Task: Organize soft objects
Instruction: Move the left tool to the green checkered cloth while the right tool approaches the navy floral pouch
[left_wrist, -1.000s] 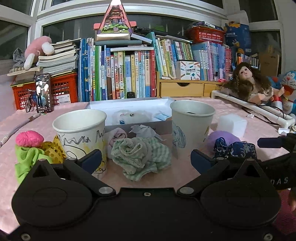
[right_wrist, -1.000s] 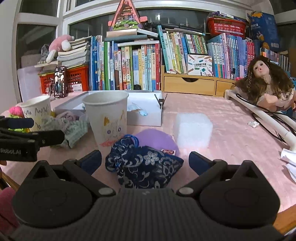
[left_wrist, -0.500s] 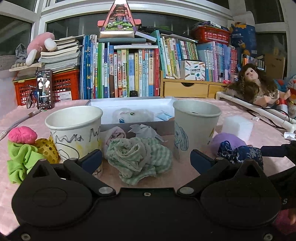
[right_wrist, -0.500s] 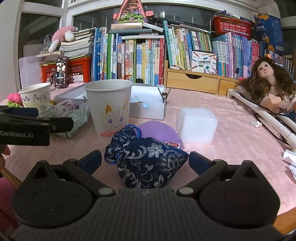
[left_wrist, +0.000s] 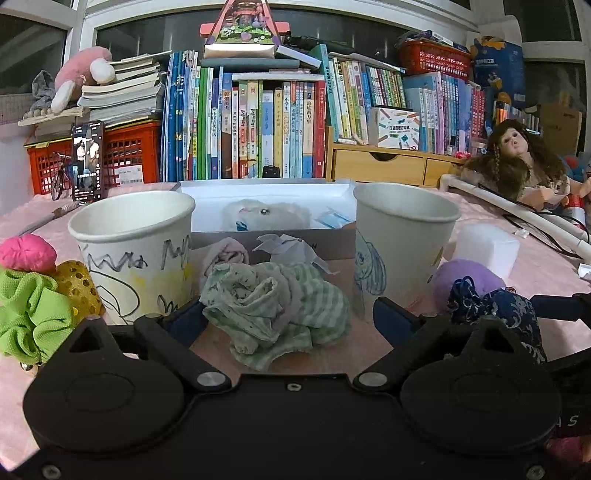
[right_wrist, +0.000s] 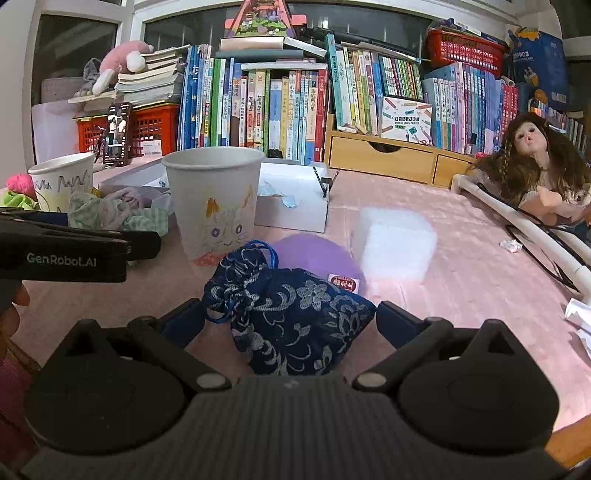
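With the left gripper closing its jaws around the cloth on the tabletop and the right gripper wide around the pouch — neither gripped — a shallow pinch may snag one fold or nudge a cup.

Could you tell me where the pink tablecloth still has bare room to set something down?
Most room lies right of the white foam block, toward the white pipe by the doll. Crowded: around both paper cups, where the green checked cloth, blue pouch and purple pad lie.
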